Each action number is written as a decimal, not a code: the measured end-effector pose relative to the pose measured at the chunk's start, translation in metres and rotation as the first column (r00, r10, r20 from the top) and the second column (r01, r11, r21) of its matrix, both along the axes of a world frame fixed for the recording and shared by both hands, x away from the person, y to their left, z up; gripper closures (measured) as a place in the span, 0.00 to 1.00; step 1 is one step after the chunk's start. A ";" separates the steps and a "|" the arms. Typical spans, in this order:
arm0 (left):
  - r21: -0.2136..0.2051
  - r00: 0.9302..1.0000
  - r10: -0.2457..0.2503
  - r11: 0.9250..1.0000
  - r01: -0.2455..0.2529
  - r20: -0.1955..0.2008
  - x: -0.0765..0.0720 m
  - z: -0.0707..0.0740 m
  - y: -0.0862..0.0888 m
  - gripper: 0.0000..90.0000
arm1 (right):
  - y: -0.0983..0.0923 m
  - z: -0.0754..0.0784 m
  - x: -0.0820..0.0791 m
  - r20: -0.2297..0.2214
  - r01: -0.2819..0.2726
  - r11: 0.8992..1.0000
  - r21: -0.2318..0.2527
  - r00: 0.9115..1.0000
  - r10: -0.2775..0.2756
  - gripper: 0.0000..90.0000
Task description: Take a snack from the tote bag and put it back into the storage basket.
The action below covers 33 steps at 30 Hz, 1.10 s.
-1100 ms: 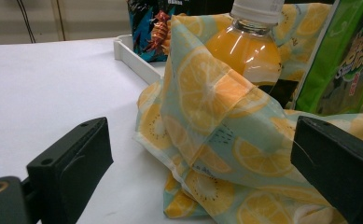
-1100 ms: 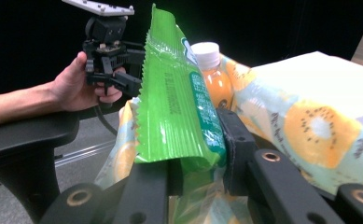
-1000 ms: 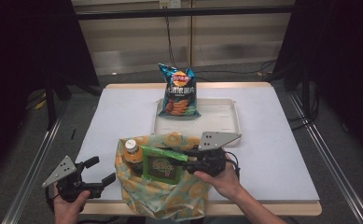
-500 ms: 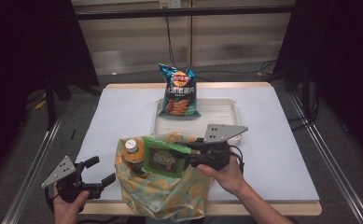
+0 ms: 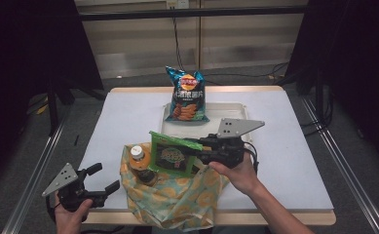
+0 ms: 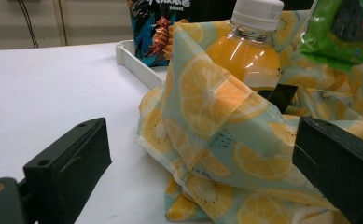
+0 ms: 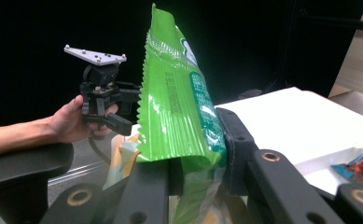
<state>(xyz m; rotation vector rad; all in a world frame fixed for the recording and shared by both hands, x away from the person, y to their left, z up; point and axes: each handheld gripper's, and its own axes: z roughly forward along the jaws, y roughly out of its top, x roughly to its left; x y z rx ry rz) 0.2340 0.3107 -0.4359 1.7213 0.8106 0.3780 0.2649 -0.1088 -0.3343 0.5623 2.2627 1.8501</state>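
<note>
The right gripper (image 5: 197,148) pinches the green packet (image 5: 171,155) by one edge above the bag (image 5: 177,197), so it may slip; the left gripper (image 5: 102,181) is spread.

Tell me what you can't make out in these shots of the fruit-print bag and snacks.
- Orange juice bottle: lower half hidden by the fruit-print bag, left gripper view.
- Green snack packet: bottom edge hidden between the right tongs, right gripper view.
- Chip bag: print too small, high view.
</note>
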 end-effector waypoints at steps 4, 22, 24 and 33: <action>0.000 1.000 -0.005 1.000 0.005 0.003 0.000 0.000 0.000 0.04 | -0.002 0.007 0.003 0.012 0.001 1.000 -0.002 1.000 -0.001 0.82; -0.007 1.000 -0.013 1.000 0.013 0.008 0.000 0.000 0.000 0.03 | -0.036 0.046 0.025 0.045 0.063 0.998 0.016 0.997 -0.063 0.82; -0.012 1.000 0.004 1.000 -0.004 0.011 0.000 0.000 0.001 0.03 | -0.041 0.048 0.027 0.046 0.070 0.997 0.025 0.996 -0.071 0.82; -0.022 0.999 0.037 0.999 -0.036 0.031 0.001 -0.002 0.005 0.03 | -0.067 0.052 0.046 0.048 0.143 0.990 0.008 0.989 -0.143 0.82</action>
